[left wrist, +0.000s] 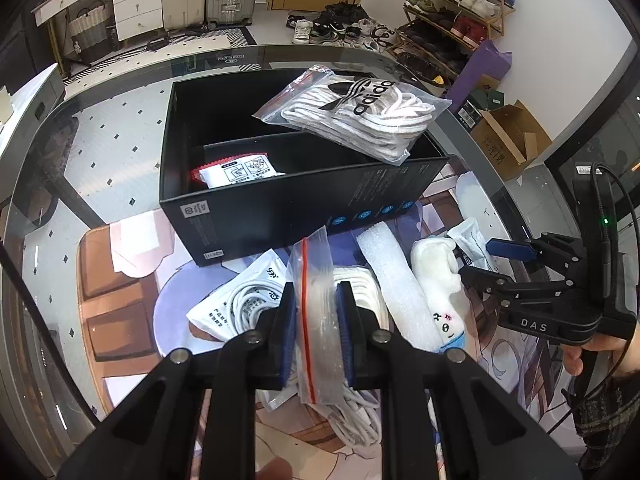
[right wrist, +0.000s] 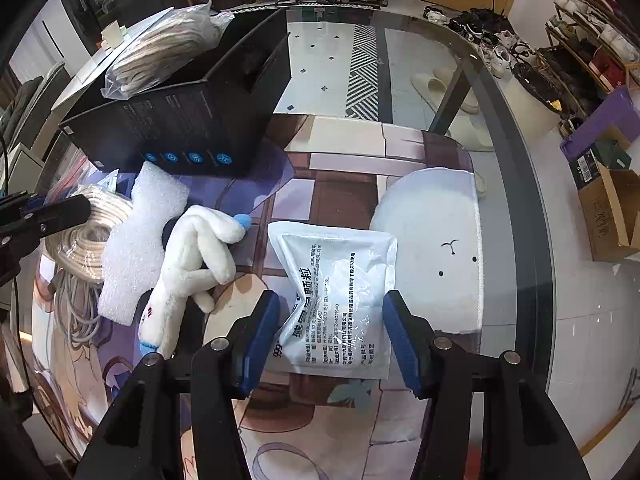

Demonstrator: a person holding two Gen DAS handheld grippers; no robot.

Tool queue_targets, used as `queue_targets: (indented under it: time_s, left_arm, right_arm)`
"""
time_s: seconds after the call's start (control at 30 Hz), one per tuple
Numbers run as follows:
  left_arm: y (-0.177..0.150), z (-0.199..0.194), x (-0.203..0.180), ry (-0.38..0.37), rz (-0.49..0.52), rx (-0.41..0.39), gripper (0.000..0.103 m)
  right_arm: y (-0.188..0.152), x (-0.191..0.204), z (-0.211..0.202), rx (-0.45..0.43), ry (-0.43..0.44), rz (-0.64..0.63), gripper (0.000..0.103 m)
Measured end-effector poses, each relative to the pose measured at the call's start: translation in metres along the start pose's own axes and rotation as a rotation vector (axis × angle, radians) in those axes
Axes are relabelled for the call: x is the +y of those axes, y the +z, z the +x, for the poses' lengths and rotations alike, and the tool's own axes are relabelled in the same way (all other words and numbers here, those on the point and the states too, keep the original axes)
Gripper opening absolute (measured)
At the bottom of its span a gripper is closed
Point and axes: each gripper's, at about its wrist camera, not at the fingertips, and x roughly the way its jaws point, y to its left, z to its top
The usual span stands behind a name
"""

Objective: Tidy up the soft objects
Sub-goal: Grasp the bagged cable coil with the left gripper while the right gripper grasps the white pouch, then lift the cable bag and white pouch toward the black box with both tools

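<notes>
Left tongs clamp a clear bag of cord above the counter, best lifted high over the black box wall, while right tongs straddle a white pouch, apart.

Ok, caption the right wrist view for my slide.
Open right gripper straddling a white medicine sachet beside a plush toy.

Our left tongs pinched on a clear zip bag of white cable, black box just beyond on our desk, sock bag on its rim, right tongs near the plush toy
</notes>
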Motion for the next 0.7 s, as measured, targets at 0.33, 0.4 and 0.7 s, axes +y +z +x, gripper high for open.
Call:
queue_targets:
  time_s: [0.33, 0.4, 0.7]
  left_arm:
    - [0.0, -0.004, -0.001, -0.011, -0.002, 0.001, 0.013]
    - [0.001, -0.005, -0.001, -0.006, -0.005, -0.002, 0.013]
    - [0.002, -0.01, -0.003, 0.009, 0.005, -0.021, 0.01]
  right_arm:
    - [0.004, 0.011, -0.005, 0.003, -0.006, -0.051, 0.03]
    - [0.004, 0.008, -0.008, -0.008, 0.021, -0.044, 0.008]
    - [-0.001, 0.01, -0.03, -0.049, 0.089, -0.025, 0.008]
